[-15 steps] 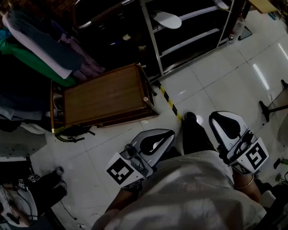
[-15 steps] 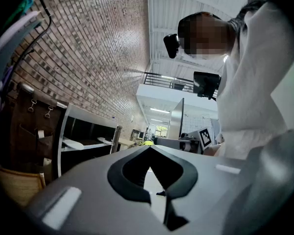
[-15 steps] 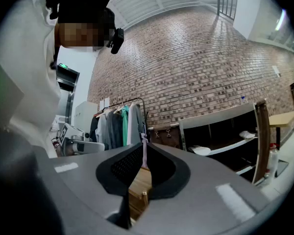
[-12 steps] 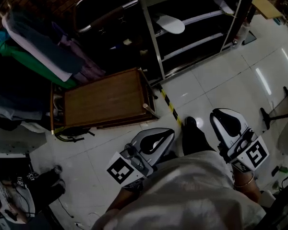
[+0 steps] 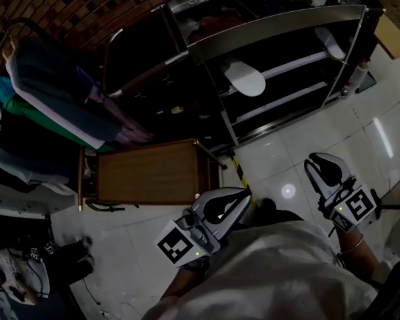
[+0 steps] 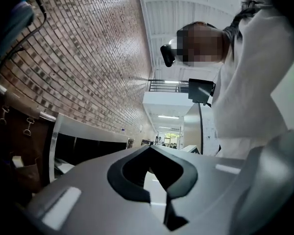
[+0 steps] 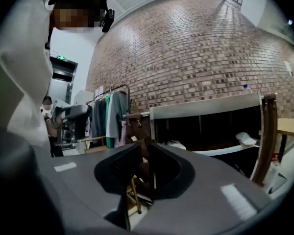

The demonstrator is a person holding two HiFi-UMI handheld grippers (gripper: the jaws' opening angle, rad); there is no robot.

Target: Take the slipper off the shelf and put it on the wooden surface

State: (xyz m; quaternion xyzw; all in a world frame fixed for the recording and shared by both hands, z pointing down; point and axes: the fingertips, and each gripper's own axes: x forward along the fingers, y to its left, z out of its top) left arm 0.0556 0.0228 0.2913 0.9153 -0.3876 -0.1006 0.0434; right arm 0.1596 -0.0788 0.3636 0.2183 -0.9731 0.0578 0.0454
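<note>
The flat white slipper (image 5: 245, 77) is lying on the dark metal shelf rack (image 5: 273, 32), well ahead of my grey left gripper (image 5: 239, 195) and grey right gripper (image 5: 316, 160). Since half a second ago, more of the rack's top is showing. Both grippers' jaws are resting closed, holding nothing.

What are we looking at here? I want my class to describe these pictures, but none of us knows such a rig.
A person holds a two-jaw tool in each hand: the left gripper and the right gripper. One picture comes from a head camera looking down; the other two come from cameras riding on the grippers, looking along their jaws. Both grippers are shut and hold nothing. A white slipper lies on the metal shelf; the wooden surface carries no slipper yet.
</note>
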